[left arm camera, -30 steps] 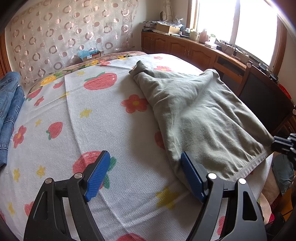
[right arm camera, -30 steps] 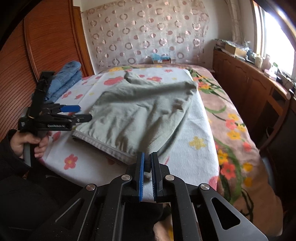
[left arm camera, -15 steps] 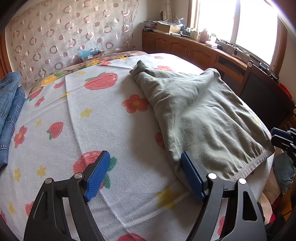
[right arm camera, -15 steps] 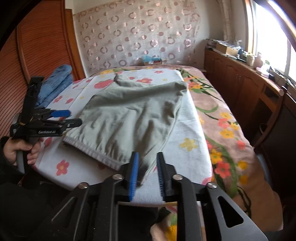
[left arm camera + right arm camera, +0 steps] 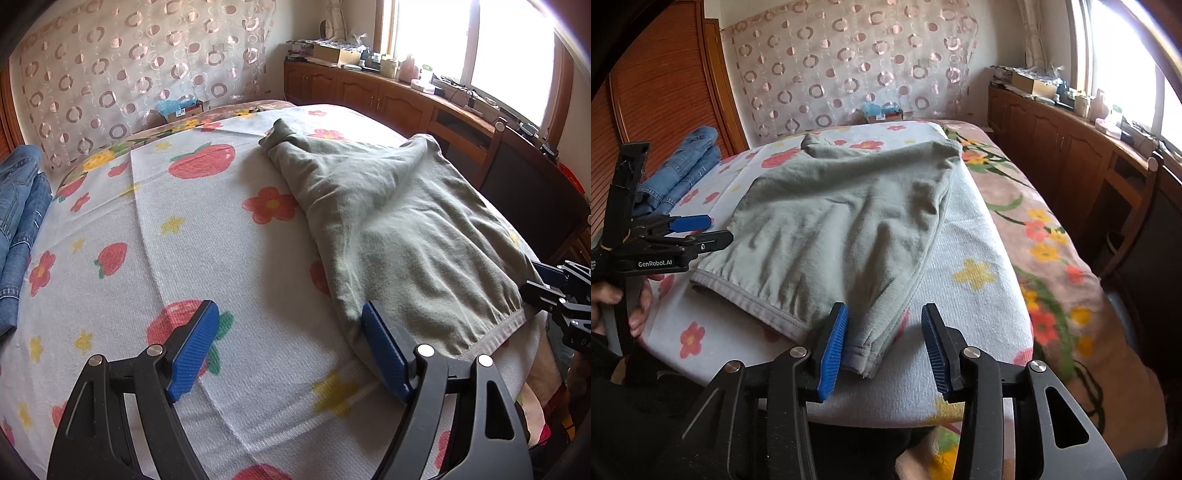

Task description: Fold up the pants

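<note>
jeans folded left of pants | blanket underneath

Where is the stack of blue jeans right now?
The blue jeans lie at the bed's far left edge in the right wrist view, against the wooden wall panel, left of the green pants.

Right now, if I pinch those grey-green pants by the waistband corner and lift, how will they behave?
The pants will likely hang limp: they lie wrinkled and draped flat on the fruit-print towel. They look like soft, thin knit, so probably light. The gathered waistband seems thicker and may give a firmer hold, though layers could slide apart.
</note>
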Demonstrator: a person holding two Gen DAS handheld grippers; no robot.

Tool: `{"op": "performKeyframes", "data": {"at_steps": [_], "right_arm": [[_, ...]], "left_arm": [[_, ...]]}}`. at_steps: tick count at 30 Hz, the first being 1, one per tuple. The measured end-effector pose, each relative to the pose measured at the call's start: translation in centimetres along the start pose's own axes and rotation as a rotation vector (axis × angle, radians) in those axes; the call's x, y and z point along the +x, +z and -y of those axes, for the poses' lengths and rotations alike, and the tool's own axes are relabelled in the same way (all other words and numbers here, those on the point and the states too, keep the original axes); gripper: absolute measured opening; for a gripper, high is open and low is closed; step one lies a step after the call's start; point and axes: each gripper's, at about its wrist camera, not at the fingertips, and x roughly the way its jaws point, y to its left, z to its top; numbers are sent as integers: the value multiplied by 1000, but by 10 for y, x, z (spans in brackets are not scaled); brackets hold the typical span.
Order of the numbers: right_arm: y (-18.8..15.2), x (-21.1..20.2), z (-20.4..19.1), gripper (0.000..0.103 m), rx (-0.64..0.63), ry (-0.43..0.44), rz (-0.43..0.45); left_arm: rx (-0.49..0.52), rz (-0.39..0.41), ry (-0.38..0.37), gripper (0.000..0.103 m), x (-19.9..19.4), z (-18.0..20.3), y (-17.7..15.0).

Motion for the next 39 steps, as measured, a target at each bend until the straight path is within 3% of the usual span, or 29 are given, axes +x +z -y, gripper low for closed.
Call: {"op": "performKeyframes", "data": {"at_steps": [9, 14, 20, 24, 38, 39], "right_arm": [[-3, 0, -3, 45, -13, -23, 9], [-4, -3, 1, 45, 2, -14, 8], [-5, -5, 4, 45, 5, 4, 2], [-5, -4, 4, 40, 5, 15, 1], [-4, -2, 1, 17, -2, 73, -8], [-3, -2, -1, 15, -4, 77, -7]], "left_arm": [[-8, -15, 13, 80, -8, -1, -3], [-7, 26, -80, 80, -28, 5, -10], [-4, 6, -136, 59, -28, 15, -17], [3, -19, -155, 49, -21, 22, -18], [29, -13, -118, 48, -26, 35, -26], [30, -12, -126, 42, -26, 36, -26]]}}
